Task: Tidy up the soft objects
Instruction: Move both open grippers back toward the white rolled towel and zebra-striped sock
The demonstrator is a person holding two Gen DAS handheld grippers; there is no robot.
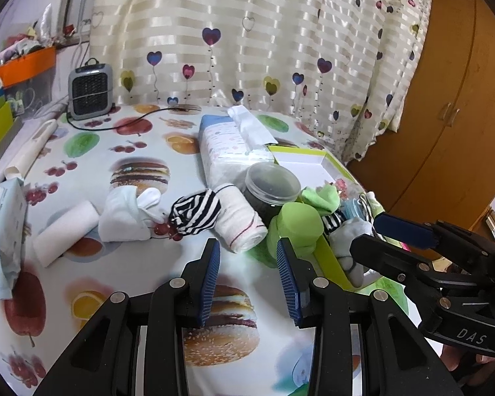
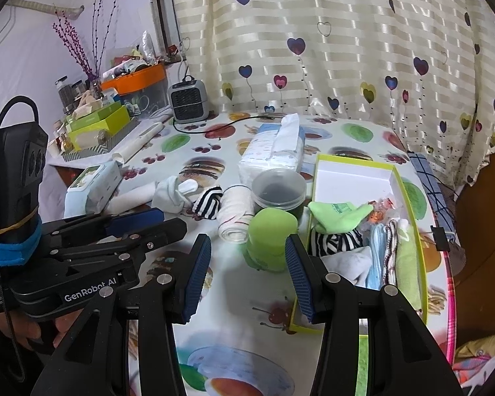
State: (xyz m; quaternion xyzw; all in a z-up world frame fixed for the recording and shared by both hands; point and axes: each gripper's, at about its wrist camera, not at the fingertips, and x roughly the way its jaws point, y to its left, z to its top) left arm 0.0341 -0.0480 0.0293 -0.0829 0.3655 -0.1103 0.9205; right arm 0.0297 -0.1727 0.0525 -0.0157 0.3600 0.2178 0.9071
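Both tongs, left (image 1: 249, 260) and right (image 2: 248, 255), hang spread and empty. The green roll (image 2: 270, 231) sits against the jar (image 2: 278, 191) and box (image 2: 409, 204); a clumsy pinch could topple the jar or unroll it.

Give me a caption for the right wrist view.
Open right gripper hovers before a green cloth roll beside the lime box of socks.

The near part of the counter with the fruit-and-burger cloth (image 1: 132, 300) is bare, so a tool can pass there. Farther in, a row blocks the way: a white rolled towel (image 1: 62, 237), a black-and-white striped sock (image 1: 196, 214), a clear round plastic jar (image 1: 270, 188) and a soft green roll (image 2: 270, 234) right beside the yellow-green cardboard box (image 2: 409, 198).
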